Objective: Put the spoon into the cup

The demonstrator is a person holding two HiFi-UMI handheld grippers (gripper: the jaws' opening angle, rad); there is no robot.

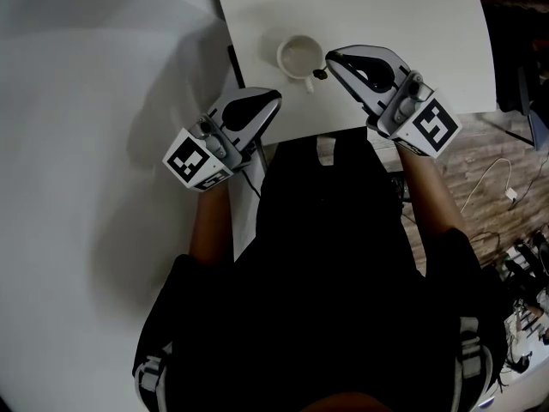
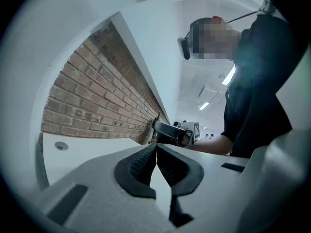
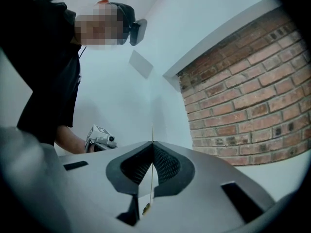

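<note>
**Spoon clamped in right gripper, beside the cup, not yet in it**

Right gripper: jaws pressed together on the spoon. In the right gripper view the spoon shows edge-on as a thin golden line that runs up between the ribbed pads. One end pokes out just past the tips, and a small golden blob sits low in the gap behind the pads. From the head view this gripper lies over the table, tips pointing left. A small dark bit at the tips is just beside the cup's handle; cannot tell if they touch.

Left gripper: jaws closed on each other, nothing between the pads. From the head view it sits at the near left corner of the table, tips pointing far and right, well short of the cup.

Cup: white, upright, on the table between the two sets of tips and a little farther off. It is closer to the right gripper. Handle turned near and right. Spoon is outside it.

Around: person's black top fills the near side, a bare forearm behind each gripper. Wood-look floor and loose cables at right. A brick wall stands behind in both gripper views
</note>
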